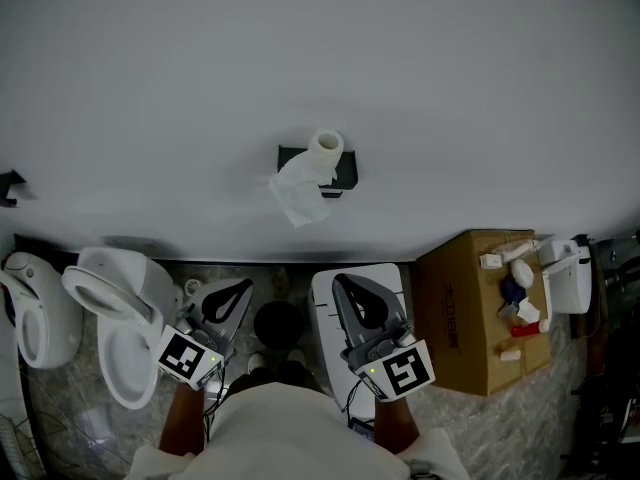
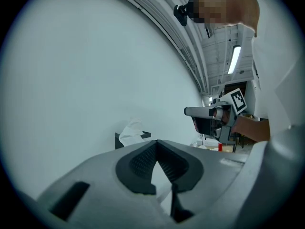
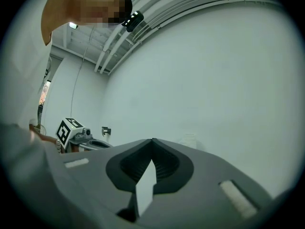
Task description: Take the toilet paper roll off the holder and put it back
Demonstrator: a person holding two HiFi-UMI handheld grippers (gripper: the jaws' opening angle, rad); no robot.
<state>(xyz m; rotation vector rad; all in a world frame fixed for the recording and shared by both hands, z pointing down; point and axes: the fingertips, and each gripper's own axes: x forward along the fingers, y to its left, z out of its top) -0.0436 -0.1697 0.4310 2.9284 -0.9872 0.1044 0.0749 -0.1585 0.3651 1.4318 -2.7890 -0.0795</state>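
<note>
A white toilet paper roll (image 1: 326, 150) stands on a black holder (image 1: 343, 173) fixed to the pale wall, and a loose crumpled tail (image 1: 298, 196) hangs at its left. Both grippers are low and well short of it, near the person's body. The left gripper (image 1: 244, 287) is shut with nothing between its tips. The right gripper (image 1: 341, 281) is also shut and empty. In the left gripper view the paper (image 2: 131, 130) and holder (image 2: 118, 140) show beyond the closed tips (image 2: 156, 141). In the right gripper view the roll (image 3: 189, 140) is faint past the closed tips (image 3: 152, 140).
A white toilet (image 1: 120, 318) and a second white fixture (image 1: 30, 313) stand at the left. A cardboard box (image 1: 465, 318) with small items on it sits at the right beside a white device (image 1: 566, 273). A white bin (image 1: 325, 313) lies under the right gripper.
</note>
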